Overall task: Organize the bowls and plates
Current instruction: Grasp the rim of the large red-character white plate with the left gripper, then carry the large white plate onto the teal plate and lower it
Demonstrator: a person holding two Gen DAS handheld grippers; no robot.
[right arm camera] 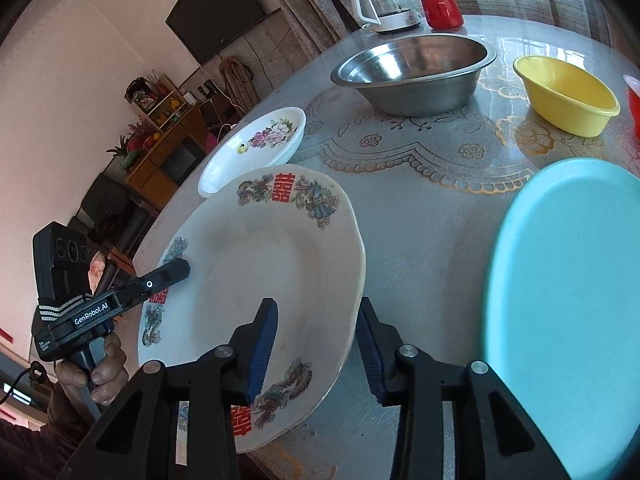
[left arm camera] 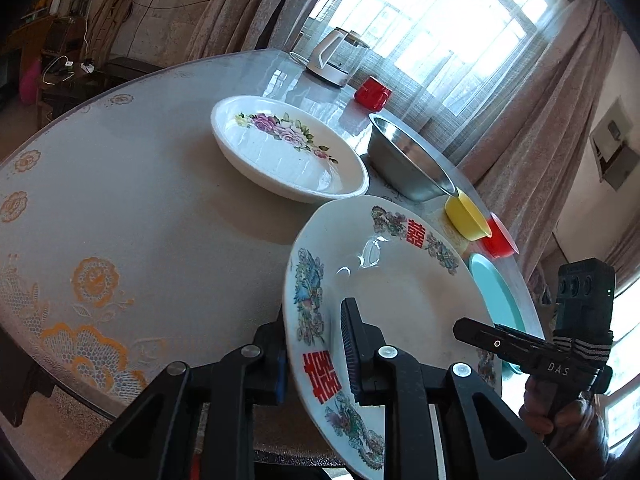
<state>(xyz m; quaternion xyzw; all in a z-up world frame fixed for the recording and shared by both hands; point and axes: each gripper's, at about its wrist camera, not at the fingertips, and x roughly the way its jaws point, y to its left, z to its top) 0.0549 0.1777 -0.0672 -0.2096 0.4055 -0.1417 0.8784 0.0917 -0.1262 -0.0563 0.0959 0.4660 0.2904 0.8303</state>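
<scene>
A white plate with dragons and red characters is held over the table's near edge. My left gripper is shut on its rim; it shows at the plate's left rim in the right wrist view. My right gripper straddles the plate's right rim with a gap on the outer side, jaws open; it also shows in the left wrist view. A white floral plate lies beyond. A steel bowl, yellow bowl, red bowl and blue plate sit on the table.
The round table has a lace cloth under glass. A white kettle and a red cup stand at the far edge by the curtained window. A TV and shelves line the wall.
</scene>
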